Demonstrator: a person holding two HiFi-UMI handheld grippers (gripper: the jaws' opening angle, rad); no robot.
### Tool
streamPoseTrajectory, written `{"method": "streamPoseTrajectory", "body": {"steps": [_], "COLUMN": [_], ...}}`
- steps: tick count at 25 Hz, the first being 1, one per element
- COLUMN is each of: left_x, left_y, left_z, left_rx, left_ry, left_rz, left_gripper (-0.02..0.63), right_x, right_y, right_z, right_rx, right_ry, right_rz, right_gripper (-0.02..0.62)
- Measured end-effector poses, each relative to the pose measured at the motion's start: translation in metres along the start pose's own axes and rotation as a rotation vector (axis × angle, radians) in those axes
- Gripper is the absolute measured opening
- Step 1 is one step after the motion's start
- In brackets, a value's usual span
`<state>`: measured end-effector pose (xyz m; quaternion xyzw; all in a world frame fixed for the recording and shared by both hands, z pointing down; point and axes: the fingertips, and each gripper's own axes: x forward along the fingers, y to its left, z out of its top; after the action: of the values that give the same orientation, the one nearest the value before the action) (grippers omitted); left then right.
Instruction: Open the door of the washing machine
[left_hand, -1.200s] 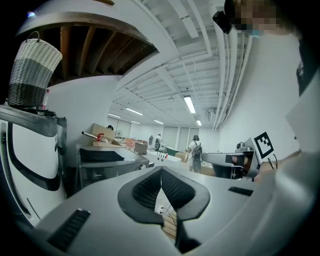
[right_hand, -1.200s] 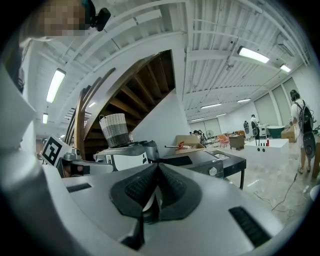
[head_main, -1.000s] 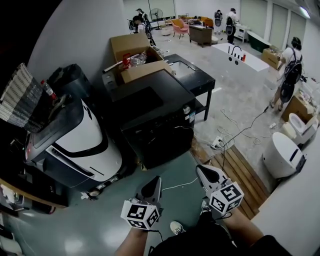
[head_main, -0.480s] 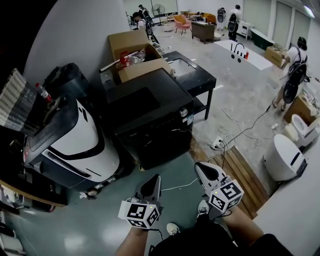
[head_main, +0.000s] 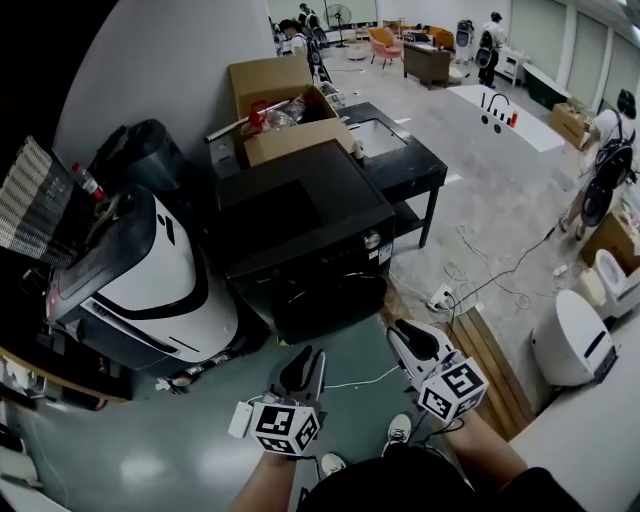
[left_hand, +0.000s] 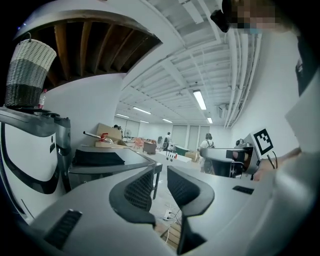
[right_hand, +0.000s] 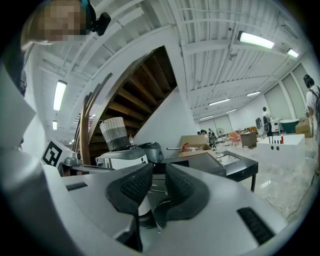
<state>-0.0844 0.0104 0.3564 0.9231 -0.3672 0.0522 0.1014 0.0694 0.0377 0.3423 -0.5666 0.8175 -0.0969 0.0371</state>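
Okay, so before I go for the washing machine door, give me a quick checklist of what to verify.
1. Washing machine door shut: ok.
2. Left gripper free: ok; its jaws have just been opening, with nothing between them.
3. Right gripper free: ok; its jaws have just been opening too, with nothing between them.
4. Grippers at the door: not ok; both are short of it.
5. Door handle found: cannot tell; the front is too dark.
6. Floor ahead: not ok; a white cable lies by the feet.
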Motion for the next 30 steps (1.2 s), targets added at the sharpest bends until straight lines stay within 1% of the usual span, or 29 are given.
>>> {"method": "streamPoseTrajectory", "body": {"steps": [6, 10, 16, 20, 25, 30], "left_x": [0.031, 0.051, 0.077, 0.092, 0.106, 0.118], "left_y": [0.0, -0.007, -0.019, -0.022, -0.012, 0.011], "left_z": [0.0, 0.004, 0.007, 0.007, 0.001, 0.002], "left_rx": [-0.004, 0.0, 0.005, 0.01, 0.013, 0.015], "left_ry": [0.011, 0.013, 0.016, 0.023, 0.039, 0.032], "left_rz": [0.058, 0.087, 0.124, 0.143, 0.157, 0.153], "left_gripper": [0.165, 0.201, 0.213, 0.237, 0.259, 0.267], "right_x": [0.017, 0.022, 0.026, 0.032, 0.045, 0.067], "right_y": [-0.032, -0.056, -0.09, -0.11, -0.122, -0.122], "right_z": [0.007, 0.013, 0.016, 0.015, 0.004, -0.004], "right_rx": [-0.007, -0.013, -0.016, -0.021, -0.018, -0.021], "right_ry": [0.005, 0.003, 0.014, 0.027, 0.048, 0.071], "right_rz": [0.041, 0.065, 0.098, 0.105, 0.104, 0.095], "right_gripper": [0.129, 0.16, 0.186, 0.193, 0.199, 0.201]}}
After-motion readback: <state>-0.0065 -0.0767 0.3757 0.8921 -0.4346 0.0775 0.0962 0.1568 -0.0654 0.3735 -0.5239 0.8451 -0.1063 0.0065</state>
